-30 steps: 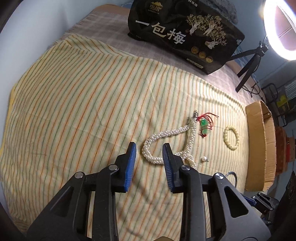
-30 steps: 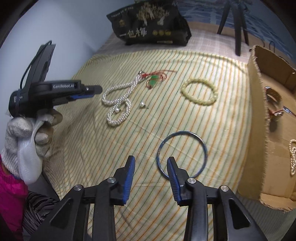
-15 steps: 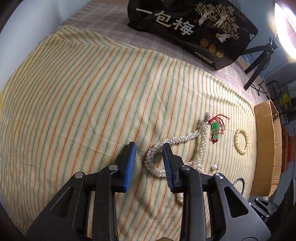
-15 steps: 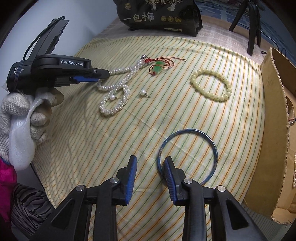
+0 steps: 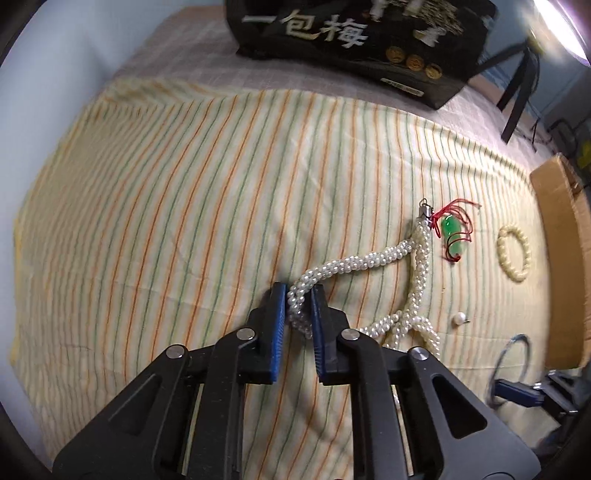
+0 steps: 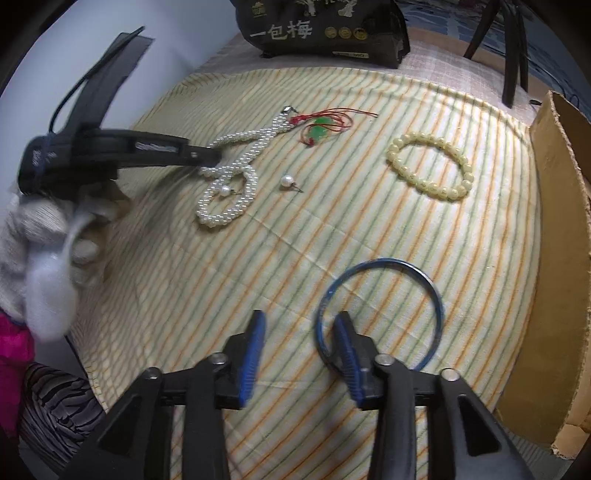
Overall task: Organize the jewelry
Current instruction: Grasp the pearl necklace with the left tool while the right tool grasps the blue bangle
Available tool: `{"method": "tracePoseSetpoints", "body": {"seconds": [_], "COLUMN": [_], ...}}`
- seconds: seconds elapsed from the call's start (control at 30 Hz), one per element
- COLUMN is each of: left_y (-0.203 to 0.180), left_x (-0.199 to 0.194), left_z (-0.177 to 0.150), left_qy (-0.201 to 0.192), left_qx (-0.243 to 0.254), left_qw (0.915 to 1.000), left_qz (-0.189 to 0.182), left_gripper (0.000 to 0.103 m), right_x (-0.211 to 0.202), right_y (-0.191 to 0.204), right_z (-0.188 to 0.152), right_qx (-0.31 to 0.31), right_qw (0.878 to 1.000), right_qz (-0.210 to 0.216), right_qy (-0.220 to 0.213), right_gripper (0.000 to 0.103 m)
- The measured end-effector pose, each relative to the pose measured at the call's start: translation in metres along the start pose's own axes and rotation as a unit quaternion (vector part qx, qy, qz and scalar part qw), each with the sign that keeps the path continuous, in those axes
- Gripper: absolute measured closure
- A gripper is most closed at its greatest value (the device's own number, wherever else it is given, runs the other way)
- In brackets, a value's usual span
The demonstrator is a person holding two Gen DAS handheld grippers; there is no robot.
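Observation:
A white pearl necklace (image 5: 369,260) lies looped on the striped cloth (image 5: 184,221). My left gripper (image 5: 298,295) points down at its near loop. Its jaws are closing, with the blue pads pressed on the strands from both sides. In the right wrist view the left gripper (image 6: 212,160), held by a gloved hand (image 6: 37,229), meets the necklace (image 6: 258,147). My right gripper (image 6: 297,325) hovers low over the cloth and its jaws are opening. The left rim of a blue bangle (image 6: 436,295) lies between its fingers, close to the right finger and unpinched.
A green pendant on red cord (image 6: 319,131), a yellow bead bracelet (image 6: 395,151) and two pearl earrings (image 6: 286,181) (image 6: 224,190) lie on the cloth. A cardboard box (image 6: 554,221) stands along the right edge. A black bag (image 6: 321,26) and a tripod (image 6: 513,48) stand behind.
The left gripper came down onto the pearl necklace and its jaws narrowed around the strands. The right gripper sank toward the bangle and its jaws spread wider.

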State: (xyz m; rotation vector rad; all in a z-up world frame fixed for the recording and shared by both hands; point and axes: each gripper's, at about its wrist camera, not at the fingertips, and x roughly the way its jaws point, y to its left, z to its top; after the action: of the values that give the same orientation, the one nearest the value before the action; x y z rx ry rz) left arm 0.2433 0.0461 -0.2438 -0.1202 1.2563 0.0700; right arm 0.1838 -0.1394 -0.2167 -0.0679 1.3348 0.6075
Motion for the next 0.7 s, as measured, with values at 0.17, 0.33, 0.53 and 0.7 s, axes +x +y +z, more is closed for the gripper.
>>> {"method": "tracePoseSetpoints", "body": {"seconds": [0.17,0.33,0.53,0.7], "left_y": [-0.001,0.004,0.008,0.011], "left_x": [-0.002,-0.006,-0.012,-0.023], "left_z": [-0.003,-0.006,-0.004,-0.006], "left_qy": [-0.011,-0.014,-0.016,-0.028], "left_qx": [-0.006,-0.010,-0.018,-0.027], "left_qw": [0.9999,0.9998,0.9997,0.9992], "left_qz": [0.004,0.002,0.000,-0.006], "left_gripper": [0.097,0.097,0.098,0.098], "right_x": [0.009,0.012,0.004,-0.006], "right_y": [0.022,0.034,0.022,0.010], "right_z": [0.001,-0.003,-0.008,-0.008], "right_qx": [-0.057,-0.094,-0.089,-0.077], "right_qw": [0.997,0.991,0.991,0.992], "right_qz": [-0.054,-0.094,-0.103,-0.097], "right_qy": [0.003,0.001,-0.008,-0.011], "right_gripper": [0.054,0.065,0.101,0.102]}}
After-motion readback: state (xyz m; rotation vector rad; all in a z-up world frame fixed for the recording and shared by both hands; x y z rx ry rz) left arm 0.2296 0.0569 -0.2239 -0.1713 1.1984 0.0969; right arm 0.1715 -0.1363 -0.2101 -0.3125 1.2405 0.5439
